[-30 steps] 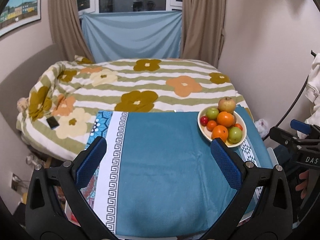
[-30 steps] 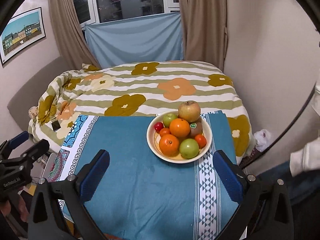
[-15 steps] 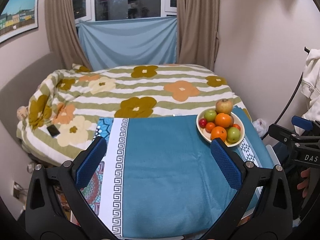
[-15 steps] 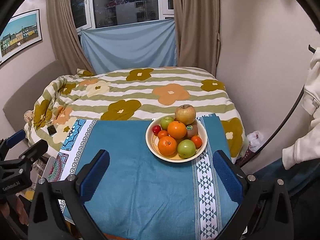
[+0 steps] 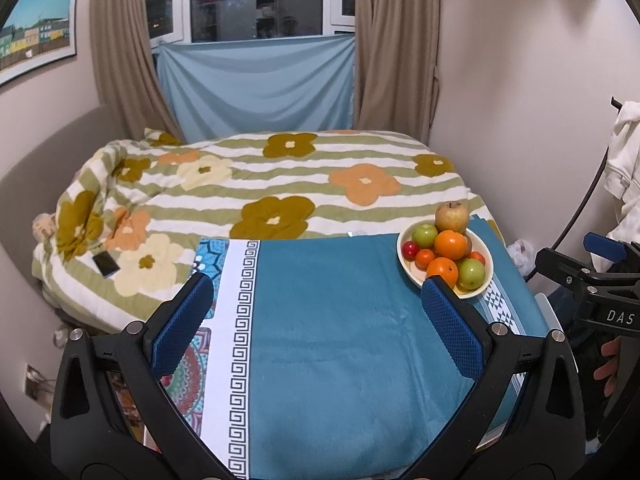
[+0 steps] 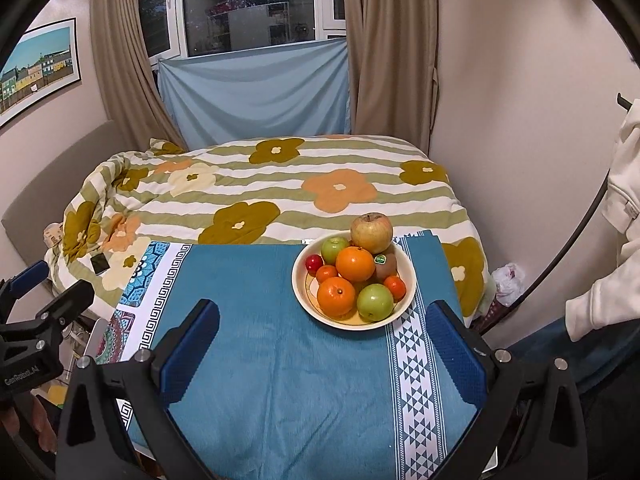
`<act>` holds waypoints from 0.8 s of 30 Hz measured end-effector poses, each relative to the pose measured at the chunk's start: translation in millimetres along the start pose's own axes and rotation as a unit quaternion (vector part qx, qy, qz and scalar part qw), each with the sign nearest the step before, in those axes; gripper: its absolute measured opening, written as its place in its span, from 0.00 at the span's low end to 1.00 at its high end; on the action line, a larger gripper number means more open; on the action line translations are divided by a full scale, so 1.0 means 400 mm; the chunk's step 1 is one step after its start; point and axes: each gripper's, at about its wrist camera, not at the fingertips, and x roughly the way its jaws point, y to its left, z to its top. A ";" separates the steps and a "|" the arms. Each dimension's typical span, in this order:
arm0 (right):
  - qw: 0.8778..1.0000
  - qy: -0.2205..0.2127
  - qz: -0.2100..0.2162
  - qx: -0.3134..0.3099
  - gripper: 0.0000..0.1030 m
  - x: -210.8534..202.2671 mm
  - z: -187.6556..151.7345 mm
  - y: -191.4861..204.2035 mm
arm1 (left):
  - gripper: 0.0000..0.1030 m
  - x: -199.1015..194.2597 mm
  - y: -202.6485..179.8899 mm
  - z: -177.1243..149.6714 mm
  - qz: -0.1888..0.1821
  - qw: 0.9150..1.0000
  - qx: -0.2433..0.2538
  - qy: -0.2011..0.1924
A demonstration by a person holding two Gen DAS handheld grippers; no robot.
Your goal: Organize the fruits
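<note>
A cream bowl piled with fruit stands at the far right of a teal cloth. It holds a yellow-red apple, two oranges, two green apples, a kiwi, small red and orange fruits. The bowl shows at right in the left wrist view. My left gripper is open and empty, held back over the cloth's near half. My right gripper is open and empty, just short of the bowl.
The cloth-covered table butts against a bed with a flowered duvet. A phone lies on the duvet at left. A wall and a white garment are close on the right.
Both grippers have pulled back and tilted up, so the bowl sits lower and smaller in view and more window shows. Both stay open and empty.
</note>
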 end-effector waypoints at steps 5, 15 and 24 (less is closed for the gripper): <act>1.000 0.002 -0.001 0.000 1.00 0.004 0.005 -0.003 | 1.00 0.003 0.003 0.002 0.000 1.000 0.000 0.001; 1.000 0.003 -0.001 0.001 1.00 0.005 0.007 -0.003 | 1.00 0.010 0.006 0.006 0.000 1.000 -0.001 0.002; 1.000 0.002 -0.002 0.000 1.00 0.005 0.009 -0.003 | 1.00 0.023 0.014 0.008 0.001 1.000 -0.002 0.003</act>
